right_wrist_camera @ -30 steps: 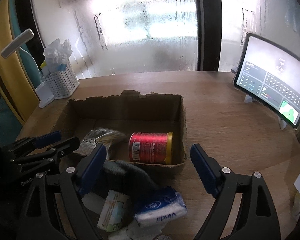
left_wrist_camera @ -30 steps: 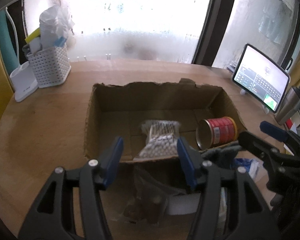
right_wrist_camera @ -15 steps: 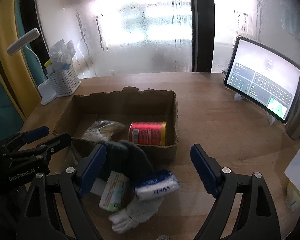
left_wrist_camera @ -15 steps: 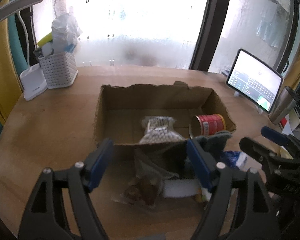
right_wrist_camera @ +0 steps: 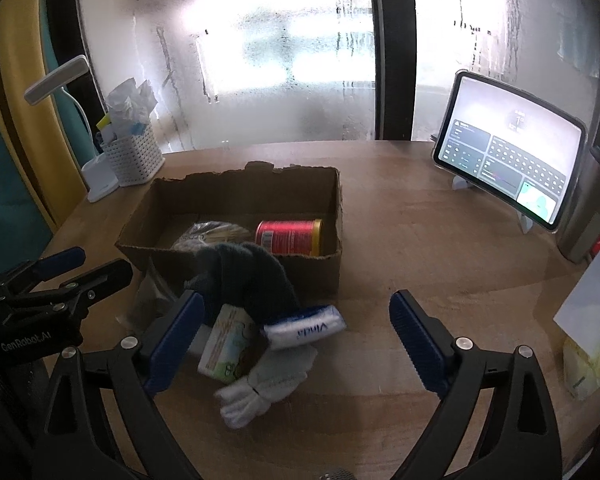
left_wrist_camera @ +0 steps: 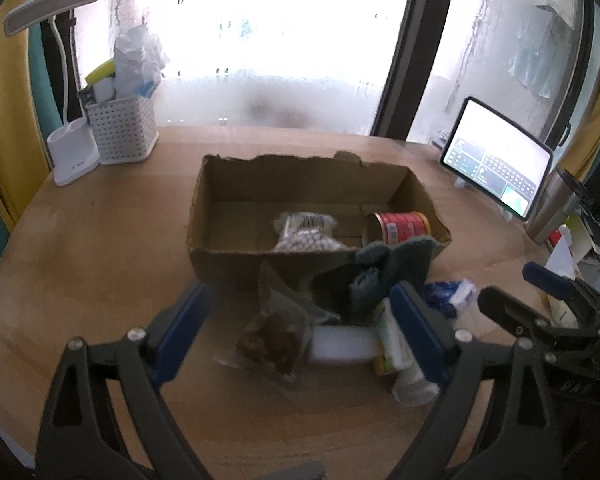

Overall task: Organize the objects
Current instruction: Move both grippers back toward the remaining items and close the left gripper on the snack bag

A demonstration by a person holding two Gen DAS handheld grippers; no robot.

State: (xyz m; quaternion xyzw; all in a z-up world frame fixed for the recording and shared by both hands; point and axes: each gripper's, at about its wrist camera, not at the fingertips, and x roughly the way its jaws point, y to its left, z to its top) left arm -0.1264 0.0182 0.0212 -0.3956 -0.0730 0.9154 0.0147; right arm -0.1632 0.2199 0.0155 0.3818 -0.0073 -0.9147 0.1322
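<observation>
An open cardboard box (left_wrist_camera: 228, 258) (right_wrist_camera: 320, 268) on the wooden table holds a red can (left_wrist_camera: 404, 226) (right_wrist_camera: 290, 236) lying on its side and a clear bag of white pellets (left_wrist_camera: 306, 234) (right_wrist_camera: 210, 234). In front of the box lies a pile: a grey sock (right_wrist_camera: 256, 276) (left_wrist_camera: 396, 264), a clear snack bag (left_wrist_camera: 274, 334), a white block (left_wrist_camera: 342, 346), a green-and-white carton (right_wrist_camera: 230, 346), a Vinda tissue pack (right_wrist_camera: 304, 326) and white rolled socks (right_wrist_camera: 264, 390). My left gripper (left_wrist_camera: 300, 336) is open above the pile. My right gripper (right_wrist_camera: 294, 340) is open and empty over it.
A white perforated basket (left_wrist_camera: 122, 132) (right_wrist_camera: 134, 158) and a white lamp base (left_wrist_camera: 72, 156) stand at the back left. A tablet on a stand (left_wrist_camera: 496, 158) (right_wrist_camera: 508, 148) and a steel tumbler (left_wrist_camera: 552, 206) (right_wrist_camera: 590, 208) are at the right. Paper and a yellow packet (right_wrist_camera: 588, 340) lie at the right edge.
Both grippers have pulled back from the box, so the pile in front of it shows more fully. The left gripper's jaws have opened wider. Nothing was picked up.
</observation>
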